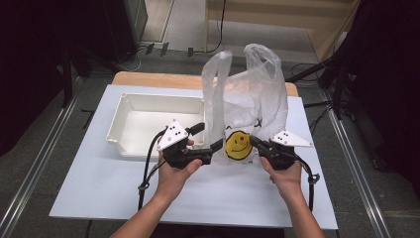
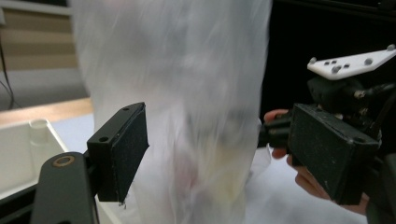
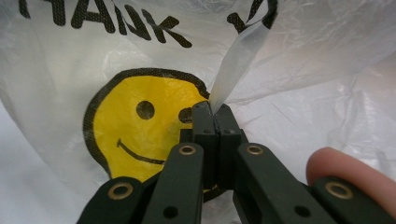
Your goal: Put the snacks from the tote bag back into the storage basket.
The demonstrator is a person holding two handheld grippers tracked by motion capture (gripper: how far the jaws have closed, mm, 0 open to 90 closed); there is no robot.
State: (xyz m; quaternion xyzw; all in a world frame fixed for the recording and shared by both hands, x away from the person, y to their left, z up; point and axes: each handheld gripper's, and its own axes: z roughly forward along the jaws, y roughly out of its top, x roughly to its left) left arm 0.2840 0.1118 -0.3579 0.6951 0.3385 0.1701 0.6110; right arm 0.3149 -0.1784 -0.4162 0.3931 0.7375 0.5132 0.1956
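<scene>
High view: right gripper [image 1: 257,142] pinches the plastic bag [image 1: 247,99] shut on a fold — left gripper [image 1: 207,138] gapes (nothing held); bag upright, unopened, white tray [image 1: 130,105] empty.

Plastic bag [image 2: 177,102] blurred, contents indistinct

Both forearms reach forward, the left gripper [image 1: 205,141] with jaws spread apart, the right gripper [image 3: 215,116] with jaws pressed together.

High view: overhead, facing 12 o'clock across the surface [image 1: 99,198]. Both gripper views sit close, sharing the plastic bag [image 1: 247,99] centrally.
</scene>
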